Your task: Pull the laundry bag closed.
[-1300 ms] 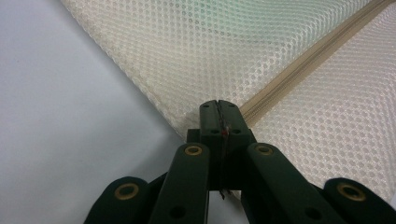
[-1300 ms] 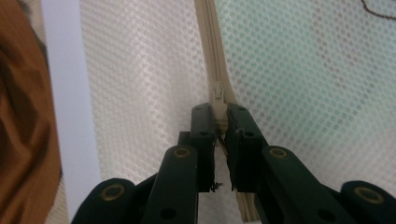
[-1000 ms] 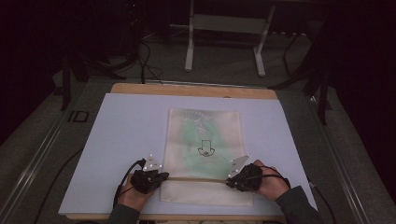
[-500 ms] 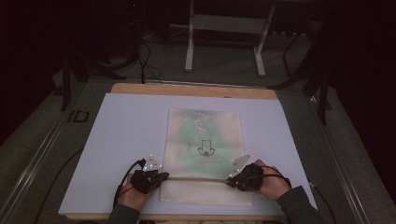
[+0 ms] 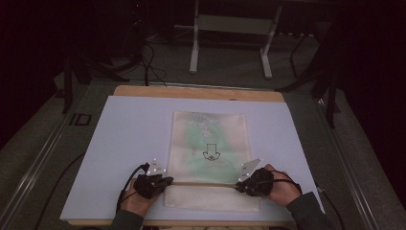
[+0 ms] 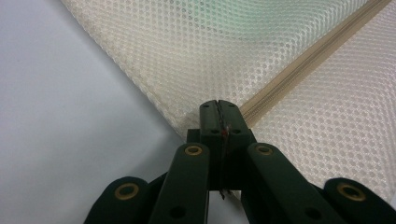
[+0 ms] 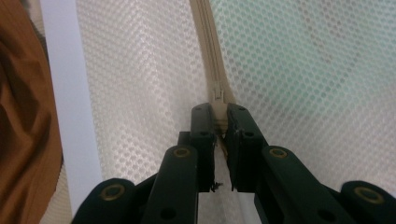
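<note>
A cream mesh bag [image 5: 210, 139] lies flat mid-table, with something green showing through it and a black arrow mark [image 5: 210, 152] on top. Its beige zipper [image 5: 203, 183] runs across the near end. My left gripper [image 5: 165, 181] is shut on the bag's left edge at the zipper's end; the left gripper view has the jaws pressed together [image 6: 218, 105] on the mesh bag [image 6: 196, 51] beside the zipper [image 6: 299, 65]. My right gripper [image 5: 241, 184] is at the zipper's right end. Its own view shows it [image 7: 218, 116] shut on the zipper pull, just below the slider [image 7: 217, 91].
The bag rests on a pale sheet [image 5: 129, 134] that covers a wooden table [image 5: 191, 92]. A metal stand [image 5: 230, 24] and cables [image 5: 148, 62] are on the dark floor behind. A brown sleeve [image 7: 23, 116] fills the left of the right gripper view.
</note>
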